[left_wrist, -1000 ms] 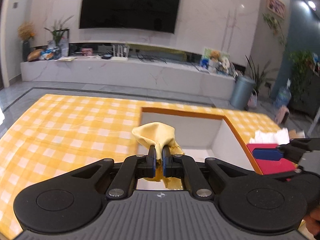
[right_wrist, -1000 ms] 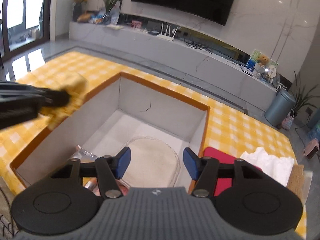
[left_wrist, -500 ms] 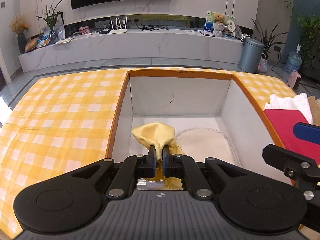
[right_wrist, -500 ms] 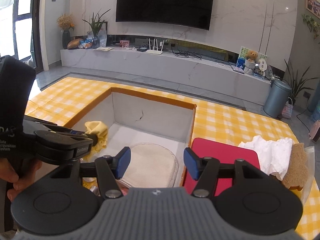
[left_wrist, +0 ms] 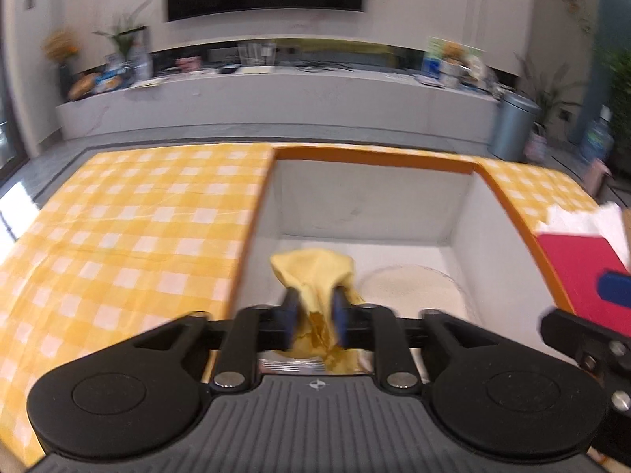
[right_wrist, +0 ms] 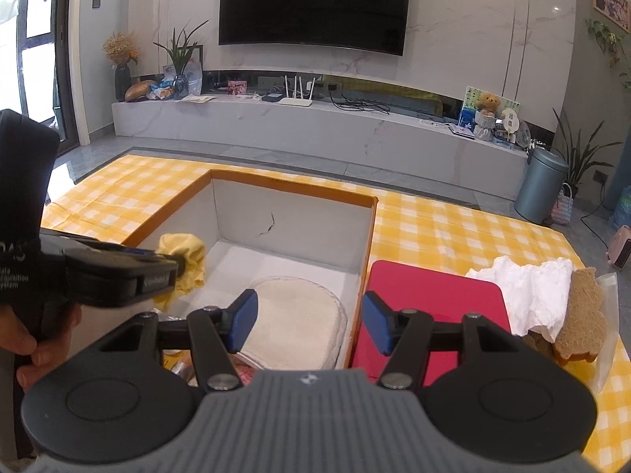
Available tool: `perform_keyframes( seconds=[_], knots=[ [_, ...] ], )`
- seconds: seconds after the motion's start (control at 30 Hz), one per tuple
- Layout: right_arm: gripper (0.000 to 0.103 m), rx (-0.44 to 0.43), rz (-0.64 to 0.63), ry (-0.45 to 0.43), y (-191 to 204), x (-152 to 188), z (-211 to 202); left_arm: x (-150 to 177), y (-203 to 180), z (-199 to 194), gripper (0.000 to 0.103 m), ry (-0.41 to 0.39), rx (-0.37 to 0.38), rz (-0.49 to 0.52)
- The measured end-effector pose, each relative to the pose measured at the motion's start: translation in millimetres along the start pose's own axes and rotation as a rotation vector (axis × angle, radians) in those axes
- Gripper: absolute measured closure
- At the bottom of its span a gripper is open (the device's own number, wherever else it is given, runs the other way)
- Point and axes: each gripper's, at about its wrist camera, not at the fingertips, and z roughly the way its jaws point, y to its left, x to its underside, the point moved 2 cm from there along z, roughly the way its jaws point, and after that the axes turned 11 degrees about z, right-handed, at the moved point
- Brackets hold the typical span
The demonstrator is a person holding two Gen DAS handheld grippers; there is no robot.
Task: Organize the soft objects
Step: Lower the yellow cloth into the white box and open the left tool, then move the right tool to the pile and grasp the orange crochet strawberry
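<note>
A crumpled yellow cloth [left_wrist: 311, 272] sits between the blue pads of my left gripper [left_wrist: 315, 311], whose jaws are opening over the near left part of the orange-rimmed white box [left_wrist: 370, 153]. From the right wrist view the cloth [right_wrist: 185, 252] bulges past the left gripper [right_wrist: 173, 268] inside the box [right_wrist: 292, 185]. A round cream pad [right_wrist: 292, 319] lies flat on the box floor. My right gripper [right_wrist: 309, 319] hovers open and empty over the box's right wall.
A red mat [right_wrist: 434, 291] lies right of the box, with a crumpled white cloth [right_wrist: 524, 287] and a brown fibrous pad [right_wrist: 583, 315] beyond it. Shiny packets [left_wrist: 292, 362] lie in the box's near corner. A yellow checked tablecloth [left_wrist: 138, 228] covers the table.
The left gripper carried the yellow cloth from beside the box to over its inside, and its jaws have parted from tightly shut. The right gripper has stayed open and rolled a little.
</note>
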Motion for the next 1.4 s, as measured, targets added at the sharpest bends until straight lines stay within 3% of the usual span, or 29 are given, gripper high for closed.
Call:
perform_keyframes(
  seconds=[0.07,0.2,0.47,0.7,0.77,0.83,1.0,1.13,1.2,1.33,1.4],
  knots=[
    [0.044,0.001,-0.002,0.005,0.6,-0.6,-0.1,-1.2,2.9,-5.4,0.037,-0.026,-0.023,-0.011],
    [0.044,-0.001,-0.013,0.007,2.4,0.1,-0.7,-4.9,3.0,-15.7,0.022,-0.044,0.013,-0.022],
    [0.04,-0.003,-0.005,-0.012,-0.4,-0.5,-10.9,-5.8,2.4,-38.5,0.008,-0.1,-0.041,-0.035],
    [0.038,0.017,0.041,-0.062,-16.8,-9.9,-28.6,-6.7,-0.9,-58.0,0.008,-0.167,-0.072,-0.048],
    [0.033,0.022,0.05,-0.079,-22.9,-14.2,-37.4,-9.5,-3.0,-66.4,0.007,-0.2,-0.078,-0.041],
    [0.027,0.026,0.066,-0.104,-32.3,-21.3,-46.7,-11.6,-5.4,-73.3,0.007,-0.215,-0.058,-0.036],
    [0.024,0.036,0.095,-0.127,-61.5,-36.5,-62.9,-12.4,-16.0,-87.2,0.007,-0.234,0.011,0.001],
    [0.02,0.065,0.046,-0.103,-84.0,-36.3,-67.3,-13.2,-28.5,-94.2,0.007,-0.232,0.087,0.072],
    [0.019,0.009,0.026,-0.072,-101.5,-37.0,-65.6,-13.4,-36.5,-96.8,0.007,-0.233,0.102,0.075],
    [0.019,0.018,0.113,0.017,-152.1,-31.3,-49.8,-13.2,-52.2,-99.6,0.007,-0.225,0.117,0.117],
    [0.023,-0.034,0.187,0.058,-178.7,-18.6,-40.1,-11.9,-59.3,-100.5,0.007,-0.221,0.106,0.127]
  ],
)
